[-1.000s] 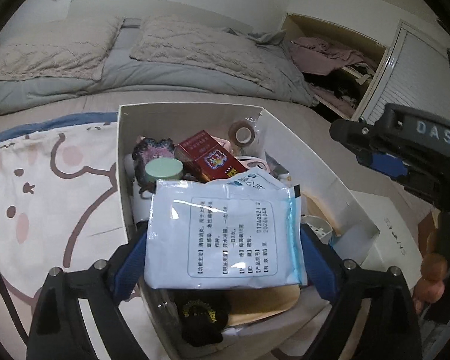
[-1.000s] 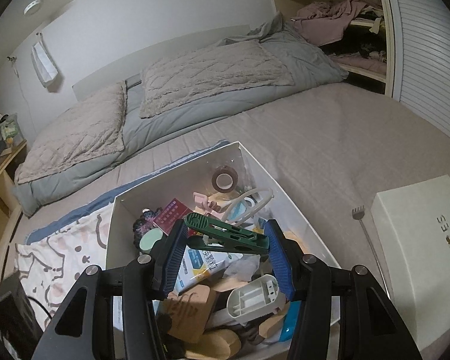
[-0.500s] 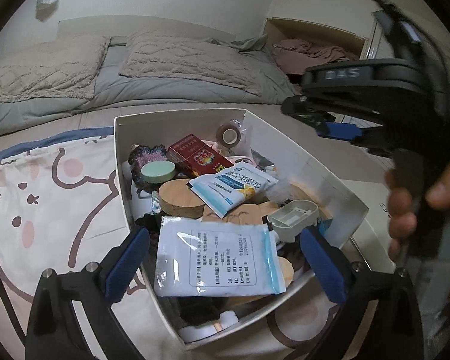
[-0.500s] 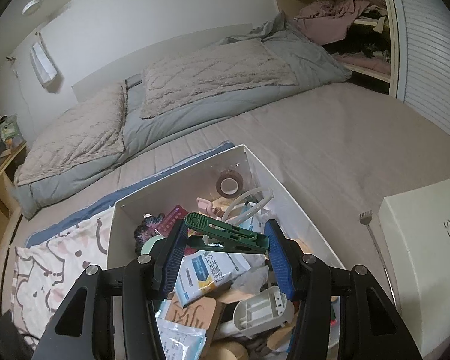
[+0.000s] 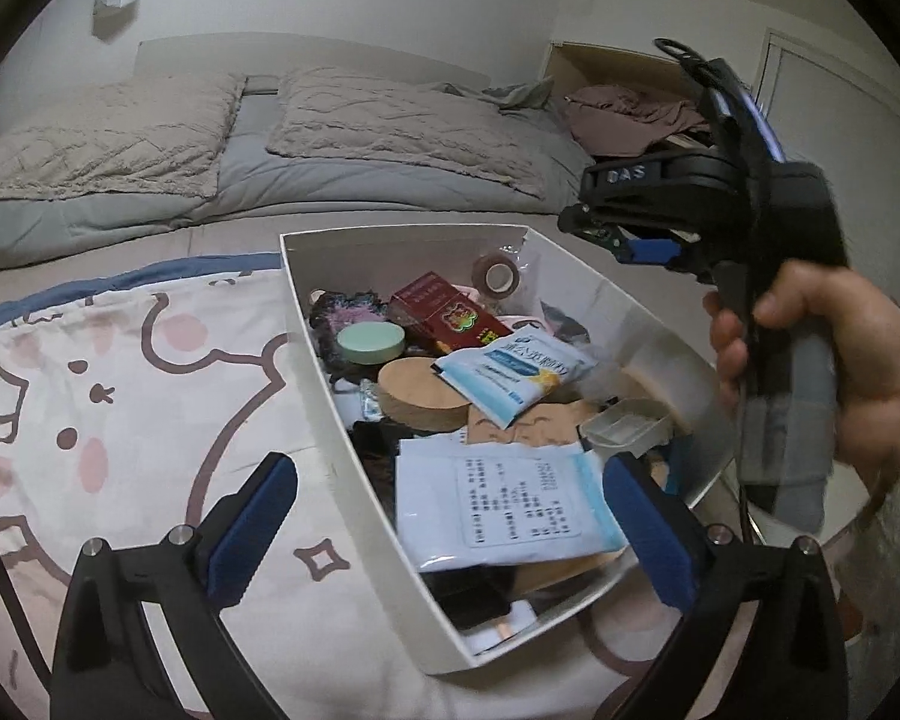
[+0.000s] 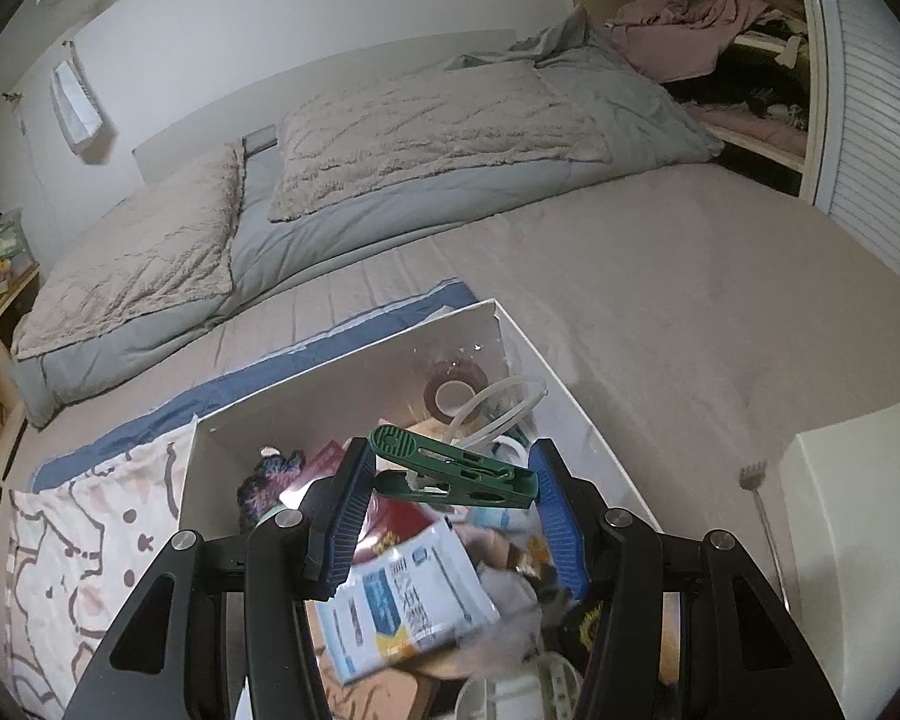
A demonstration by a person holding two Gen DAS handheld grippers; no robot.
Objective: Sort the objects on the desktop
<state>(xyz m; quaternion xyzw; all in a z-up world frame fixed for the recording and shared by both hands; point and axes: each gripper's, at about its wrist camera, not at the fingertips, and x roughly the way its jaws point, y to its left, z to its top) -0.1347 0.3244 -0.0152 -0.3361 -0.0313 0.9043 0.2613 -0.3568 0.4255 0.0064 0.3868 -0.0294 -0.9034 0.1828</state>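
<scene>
— So, what is held by the right gripper (image 6: 447, 480)?

— A green clothes peg (image 6: 450, 468) is clamped crosswise between its two blue pads, one end against each pad. It is carried above the white box (image 5: 354, 420), over the box's middle.

— And the left gripper (image 5: 450, 516)?

— Its jaws are spread as wide as they go and have just been opening. Nothing is pressed by the pads. The left pad is seen outside the box, over the cartoon-printed cloth (image 5: 120, 396); the right pad is seen over the box's near right part. A white sachet with a blue edge (image 5: 504, 498) is seen lying loose between them, on top of the pile near the box's front edge.

— What else is found in the box?

— A roll of tape (image 5: 497, 276) is propped against the far wall. A red carton (image 5: 444, 312) and a mint-green round lid (image 5: 370, 343) are seen towards the far left corner, beside something dark and fuzzy (image 5: 345, 312). A round wooden piece (image 5: 420, 390) is placed near the middle, partly covered by a blue-and-white packet (image 5: 516, 369). A small white plastic tray (image 5: 627, 426) is set near the right wall.

— Where is the box itself?

— It is set on the bed (image 6: 660, 276), its left side on the cloth. A white shoe box (image 6: 864, 528) is seen well apart at the bed's right edge, with a small back scratcher (image 6: 756, 492) just beside it.

— Is a person seen?

— Only a hand (image 5: 858, 360), wrapped around the right gripper's handle.
</scene>
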